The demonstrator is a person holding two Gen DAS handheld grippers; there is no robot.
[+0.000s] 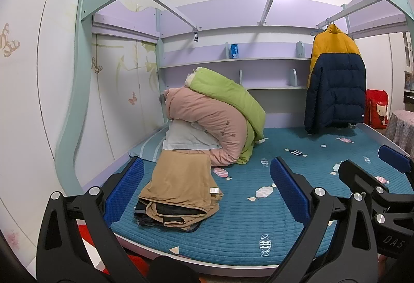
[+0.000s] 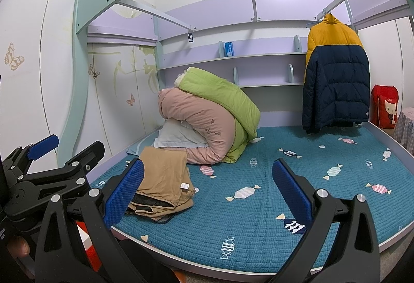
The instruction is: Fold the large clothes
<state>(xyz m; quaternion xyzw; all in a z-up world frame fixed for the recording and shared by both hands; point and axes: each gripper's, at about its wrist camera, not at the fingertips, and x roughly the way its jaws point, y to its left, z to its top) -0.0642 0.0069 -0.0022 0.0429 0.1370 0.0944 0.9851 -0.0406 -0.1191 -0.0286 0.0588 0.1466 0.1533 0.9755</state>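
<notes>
Fingers of both grippers stand spread apart, grasping nothing: left gripper (image 1: pixel 207 187), right gripper (image 2: pixel 207 189). Folded tan garment (image 1: pixel 181 187) lies stacked over dark clothing at the near left of the bed (image 1: pixel 297 231), against the bedding pile (image 1: pixel 220 112). A puffer jacket (image 1: pixel 336 81) hangs at far right, apparently unfolded and likely next. Both grippers hover level at the near bed edge, side by side, pointing toward the far wall.

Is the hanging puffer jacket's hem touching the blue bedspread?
Cannot tell. In both wrist views the puffer jacket hangs with its hem right at the bedspread edge; neither shows contact or a gap.
</notes>
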